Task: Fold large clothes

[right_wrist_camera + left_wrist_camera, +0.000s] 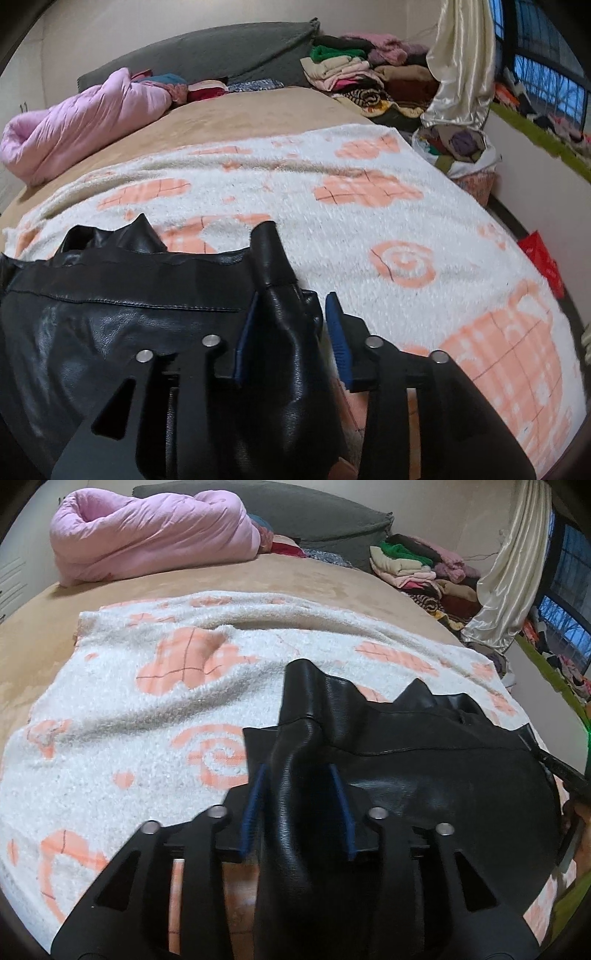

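A black leather garment (424, 775) hangs stretched between my two grippers above a white blanket with orange patterns (129, 720) on the bed. My left gripper (301, 775) is shut on the garment's left end, a bunched fold rising between the blue pads. In the right wrist view the same garment (110, 332) spreads to the left. My right gripper (291, 302) is shut on its right end, with a flap standing up past the fingers. The blanket (369, 221) lies beneath.
A rolled pink quilt (155, 528) and a grey headboard cushion (314, 513) lie at the far end of the tan bed (258, 576). Piles of folded clothes (413, 565) and a cream curtain (509, 565) stand at the far right. A red bag (543, 262) lies by the wall.
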`<act>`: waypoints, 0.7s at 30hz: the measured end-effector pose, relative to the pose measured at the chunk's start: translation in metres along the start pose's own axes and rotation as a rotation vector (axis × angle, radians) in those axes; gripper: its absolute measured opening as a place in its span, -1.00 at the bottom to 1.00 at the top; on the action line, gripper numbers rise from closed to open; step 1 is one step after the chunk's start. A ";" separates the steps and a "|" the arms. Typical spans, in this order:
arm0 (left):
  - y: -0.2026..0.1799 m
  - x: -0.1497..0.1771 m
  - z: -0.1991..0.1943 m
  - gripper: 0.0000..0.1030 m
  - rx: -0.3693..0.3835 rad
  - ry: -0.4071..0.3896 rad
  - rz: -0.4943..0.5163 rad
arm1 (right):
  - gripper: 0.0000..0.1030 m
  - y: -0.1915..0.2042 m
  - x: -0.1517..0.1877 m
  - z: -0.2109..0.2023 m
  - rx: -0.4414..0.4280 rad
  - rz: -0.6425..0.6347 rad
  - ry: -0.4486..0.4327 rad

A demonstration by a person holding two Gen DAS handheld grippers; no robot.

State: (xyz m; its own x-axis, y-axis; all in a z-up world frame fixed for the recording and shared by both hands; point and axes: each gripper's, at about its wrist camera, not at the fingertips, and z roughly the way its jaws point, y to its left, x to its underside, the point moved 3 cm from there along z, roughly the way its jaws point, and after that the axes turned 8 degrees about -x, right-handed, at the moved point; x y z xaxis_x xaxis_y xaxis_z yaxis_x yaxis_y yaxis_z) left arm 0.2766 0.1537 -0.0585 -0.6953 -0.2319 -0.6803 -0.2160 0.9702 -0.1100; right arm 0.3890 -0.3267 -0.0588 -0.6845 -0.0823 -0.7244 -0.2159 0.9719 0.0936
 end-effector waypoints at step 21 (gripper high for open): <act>0.027 0.023 -0.004 0.76 0.149 0.174 -0.201 | 0.57 -0.019 0.037 -0.040 -0.266 0.200 0.125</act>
State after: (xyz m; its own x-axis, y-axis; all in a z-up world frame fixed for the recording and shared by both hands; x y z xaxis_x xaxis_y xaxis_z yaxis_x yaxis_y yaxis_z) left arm 0.2521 0.1748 -0.0738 -0.7584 -0.4166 -0.5012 -0.2670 0.9002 -0.3441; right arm 0.3395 -0.3567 -0.0601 -0.8078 0.0617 -0.5862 -0.2314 0.8814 0.4117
